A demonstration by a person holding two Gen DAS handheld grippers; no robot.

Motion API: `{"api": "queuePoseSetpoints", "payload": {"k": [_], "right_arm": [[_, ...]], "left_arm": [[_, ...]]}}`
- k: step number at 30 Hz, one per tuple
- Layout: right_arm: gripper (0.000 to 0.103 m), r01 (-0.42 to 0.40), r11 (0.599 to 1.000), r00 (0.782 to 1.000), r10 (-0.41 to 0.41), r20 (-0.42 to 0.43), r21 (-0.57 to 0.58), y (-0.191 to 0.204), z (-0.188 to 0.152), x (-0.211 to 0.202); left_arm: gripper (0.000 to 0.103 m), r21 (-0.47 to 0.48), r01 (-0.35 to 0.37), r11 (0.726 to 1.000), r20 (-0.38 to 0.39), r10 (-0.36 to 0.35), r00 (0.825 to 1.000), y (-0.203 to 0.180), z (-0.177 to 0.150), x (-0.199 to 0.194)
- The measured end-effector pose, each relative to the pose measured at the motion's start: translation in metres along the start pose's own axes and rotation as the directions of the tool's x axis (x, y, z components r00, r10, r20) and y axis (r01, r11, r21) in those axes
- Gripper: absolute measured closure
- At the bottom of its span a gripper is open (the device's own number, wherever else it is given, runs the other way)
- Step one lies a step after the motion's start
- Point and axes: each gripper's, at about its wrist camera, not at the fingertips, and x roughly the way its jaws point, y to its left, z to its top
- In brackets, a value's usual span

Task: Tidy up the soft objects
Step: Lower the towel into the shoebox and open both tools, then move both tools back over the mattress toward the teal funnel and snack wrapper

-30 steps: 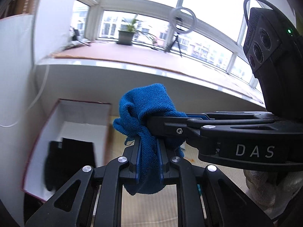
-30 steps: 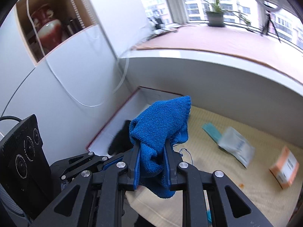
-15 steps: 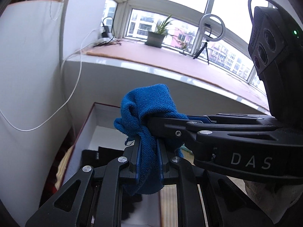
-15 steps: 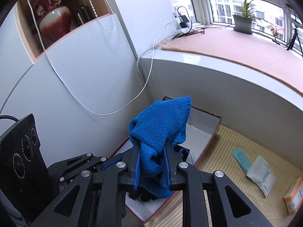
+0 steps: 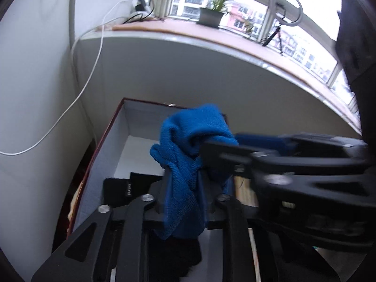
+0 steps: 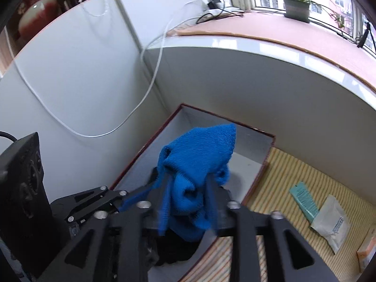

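Observation:
A blue terry cloth is bunched up and held by both grippers at once. My left gripper is shut on its lower fold. My right gripper is shut on the same blue cloth from the other side, and it crosses the left wrist view from the right. The cloth hangs above an open box with white inside walls and a dark red rim, also in the left wrist view. Black fabric lies in the box under the grippers.
The box stands in a corner by a white wall with a hanging white cable, below a window ledge. On the striped mat right of the box lie a teal packet, a clear plastic bag and an orange carton.
Both grippers have carried the blue cloth left from above the mat to above the open box and tipped downward. Both stay shut on the cloth.

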Motion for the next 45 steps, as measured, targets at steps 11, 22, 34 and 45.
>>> {"api": "queuePoseSetpoints", "payload": {"k": [11, 22, 34, 45], "right_arm": [[0.037, 0.061, 0.998, 0.997, -0.06, 0.054, -0.018, -0.027, -0.023, -0.049], [0.034, 0.12, 0.992, 0.988, -0.123, 0.089, 0.036, -0.08, -0.085, -0.113], [0.034, 0.188, 0.976, 0.979, -0.195, 0.057, 0.112, -0.157, -0.158, -0.145], [0.034, 0.143, 0.978, 0.989, -0.136, -0.052, 0.154, -0.201, -0.198, -0.123]], "left_arm": [[0.039, -0.048, -0.008, 0.999, -0.02, 0.007, 1.0, 0.005, -0.011, -0.014], [0.039, 0.011, 0.051, 0.999, 0.038, -0.051, 0.998, -0.033, -0.031, -0.051], [0.039, 0.092, 0.185, 0.978, -0.046, -0.182, 0.982, -0.104, -0.097, -0.049], [0.039, 0.156, 0.314, 0.937, -0.199, -0.281, 0.939, -0.192, -0.188, -0.012]]}}
